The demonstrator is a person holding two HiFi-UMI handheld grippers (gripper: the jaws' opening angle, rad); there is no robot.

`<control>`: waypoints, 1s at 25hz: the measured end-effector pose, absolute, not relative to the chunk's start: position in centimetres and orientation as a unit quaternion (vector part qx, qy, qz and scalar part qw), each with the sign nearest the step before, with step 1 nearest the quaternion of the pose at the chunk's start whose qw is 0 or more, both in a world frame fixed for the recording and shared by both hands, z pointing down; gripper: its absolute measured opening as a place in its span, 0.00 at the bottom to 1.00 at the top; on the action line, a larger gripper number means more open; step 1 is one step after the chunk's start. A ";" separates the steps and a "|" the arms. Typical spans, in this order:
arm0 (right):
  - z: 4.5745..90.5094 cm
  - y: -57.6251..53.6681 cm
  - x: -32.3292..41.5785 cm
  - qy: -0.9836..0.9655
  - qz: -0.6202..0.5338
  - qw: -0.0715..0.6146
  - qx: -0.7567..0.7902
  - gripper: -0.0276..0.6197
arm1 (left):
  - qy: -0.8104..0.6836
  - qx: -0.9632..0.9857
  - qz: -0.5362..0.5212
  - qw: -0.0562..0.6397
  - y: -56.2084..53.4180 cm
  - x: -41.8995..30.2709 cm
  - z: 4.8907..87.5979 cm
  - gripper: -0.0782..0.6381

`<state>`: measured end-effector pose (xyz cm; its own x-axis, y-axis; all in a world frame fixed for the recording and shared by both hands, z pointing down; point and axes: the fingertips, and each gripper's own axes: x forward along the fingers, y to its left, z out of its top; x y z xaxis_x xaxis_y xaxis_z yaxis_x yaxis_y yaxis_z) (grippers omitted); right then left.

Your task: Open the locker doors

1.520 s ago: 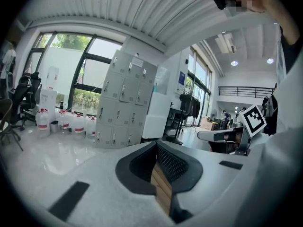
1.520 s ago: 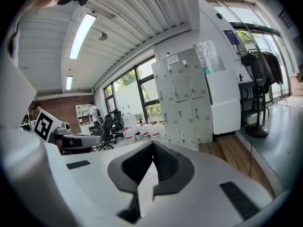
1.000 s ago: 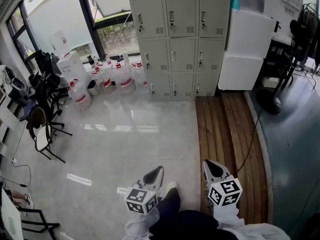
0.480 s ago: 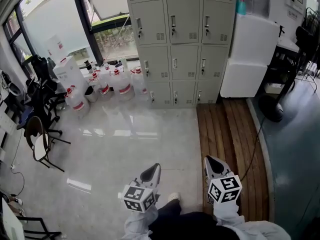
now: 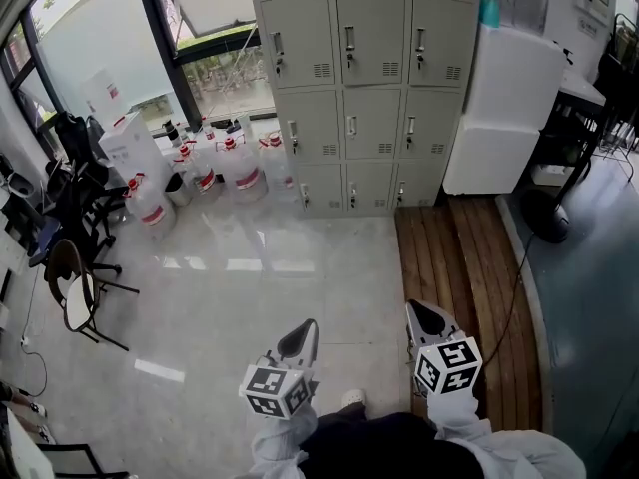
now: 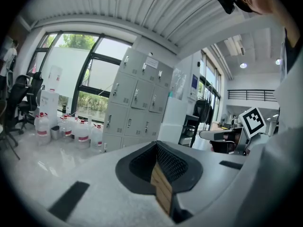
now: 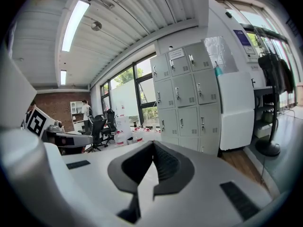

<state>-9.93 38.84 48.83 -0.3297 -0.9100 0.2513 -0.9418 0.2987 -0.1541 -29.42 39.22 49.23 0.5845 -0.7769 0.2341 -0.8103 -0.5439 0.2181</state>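
A workroom with a glossy pale floor [image 5: 250, 267]. Grey lockers [image 5: 371, 88], all doors shut, stand at twelve o'clock, well apart from both grippers. The left gripper [image 5: 303, 329] and right gripper [image 5: 421, 312], jaws together and empty, aim at them, apparently readied for the handles. Open floor lies between; jugs [image 5: 230, 163] crowd ten o'clock, chairs [image 5: 75, 287] nine.

Bright daylight pours through the windows [image 5: 95, 38] at upper left — glare streaks the floor [image 5: 300, 267]; both gripper views bulge, dark-cornered.
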 end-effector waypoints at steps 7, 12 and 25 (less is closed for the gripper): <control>48.7 35.5 -10.3 -0.795 0.132 0.045 0.590 0.04 | -0.440 0.885 0.057 0.138 35.4 -30.0 49.2 0.12; 49.9 35.6 -11.0 -0.790 0.149 0.058 0.592 0.04 | -0.429 0.887 0.069 0.154 35.1 -30.3 50.4 0.12; 51.6 33.3 -11.5 -0.793 0.180 0.072 0.577 0.04 | -0.438 0.875 0.073 0.191 33.3 -30.7 52.5 0.12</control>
